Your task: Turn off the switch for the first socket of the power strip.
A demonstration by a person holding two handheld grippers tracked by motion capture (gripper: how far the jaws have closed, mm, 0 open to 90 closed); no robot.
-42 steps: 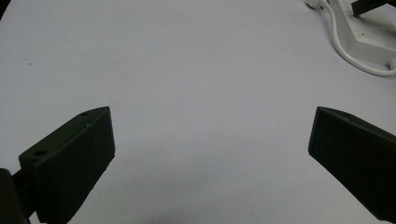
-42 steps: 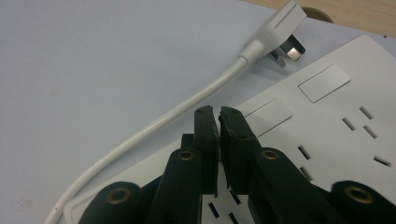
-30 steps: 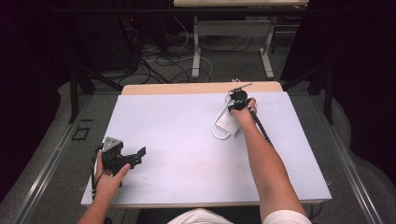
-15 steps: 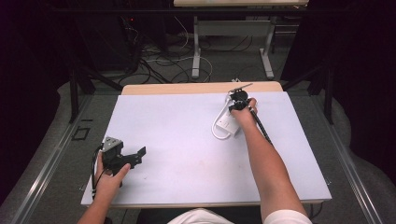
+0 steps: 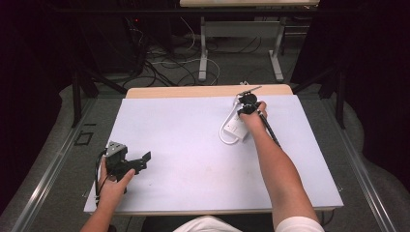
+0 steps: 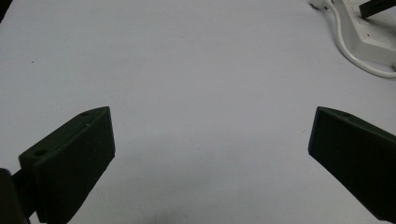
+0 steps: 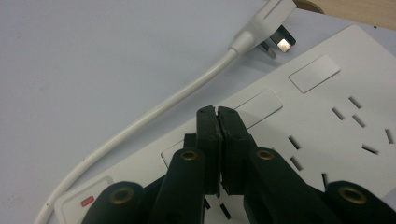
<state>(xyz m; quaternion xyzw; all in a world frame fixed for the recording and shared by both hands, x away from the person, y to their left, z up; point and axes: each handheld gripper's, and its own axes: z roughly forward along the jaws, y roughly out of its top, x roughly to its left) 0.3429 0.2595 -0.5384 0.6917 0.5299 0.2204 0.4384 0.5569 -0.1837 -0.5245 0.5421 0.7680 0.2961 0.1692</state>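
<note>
A white power strip (image 5: pixel 235 128) lies at the back right of the white table top (image 5: pixel 183 140), with its white cord (image 5: pixel 223 137) looped at its left. In the right gripper view the strip (image 7: pixel 327 116) shows several sockets, a rocker switch with a red mark (image 7: pixel 86 202), the cord (image 7: pixel 154 116) and its plug (image 7: pixel 268 21) lying loose beside it. My right gripper (image 7: pixel 217 112) is shut, jaws pressed together with nothing between them, tips just over the strip's face; from above it (image 5: pixel 246 103) sits at the strip's far end. My left gripper (image 6: pixel 210 154) is open over bare table at the front left (image 5: pixel 144 159).
A wooden strip (image 5: pixel 193 91) runs along the table's far edge. Beyond it are a second table's legs (image 5: pixel 203 48) and loose cables on the floor (image 5: pixel 169 58). In the left gripper view the power strip (image 6: pixel 373 42) is far off at the top right.
</note>
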